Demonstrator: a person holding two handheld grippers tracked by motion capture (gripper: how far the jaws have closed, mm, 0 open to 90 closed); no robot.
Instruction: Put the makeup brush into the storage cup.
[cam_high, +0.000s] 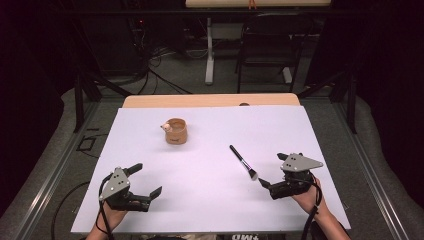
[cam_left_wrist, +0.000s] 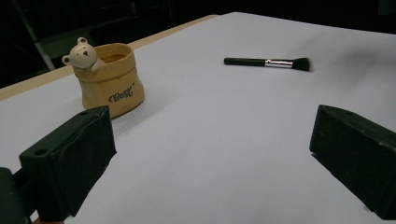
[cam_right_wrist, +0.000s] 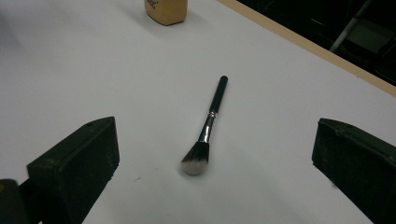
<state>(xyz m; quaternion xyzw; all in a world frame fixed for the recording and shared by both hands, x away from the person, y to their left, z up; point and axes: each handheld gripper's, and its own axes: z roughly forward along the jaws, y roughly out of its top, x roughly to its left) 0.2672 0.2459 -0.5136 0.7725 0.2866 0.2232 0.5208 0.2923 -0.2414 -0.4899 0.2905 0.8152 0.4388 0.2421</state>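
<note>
Jaws on your left gripper (cam_high: 145, 178) stand wide apart with nothing between them; it sits at the near-left of the white table (cam_high: 210, 200), at about 8 o'clock from the table's middle. In the left gripper view its two black pads frame bare white surface, with the pot at 11 o'clock and the brush at 1 o'clock, both well apart from the pads.

Moving right, the tan pot (cam_high: 176, 132) stands upright at roughly 11 o'clock from the table's middle. It is shaped like a small sack, with dark script on its front and a little bear figure (cam_left_wrist: 84, 54) leaning over its rim.

Next comes the makeup brush (cam_high: 243, 162), lying flat on the table at about 4 o'clock from the middle. Its dark handle points away from you and its pale-tipped bristles (cam_right_wrist: 195, 160) point toward your right gripper.

Your right gripper (cam_high: 272, 171) rests at the near-right, its jaws spread wide and holding nothing. In the right gripper view the brush lies at 12 o'clock between the two pads, bristles nearest, touching neither.
</note>
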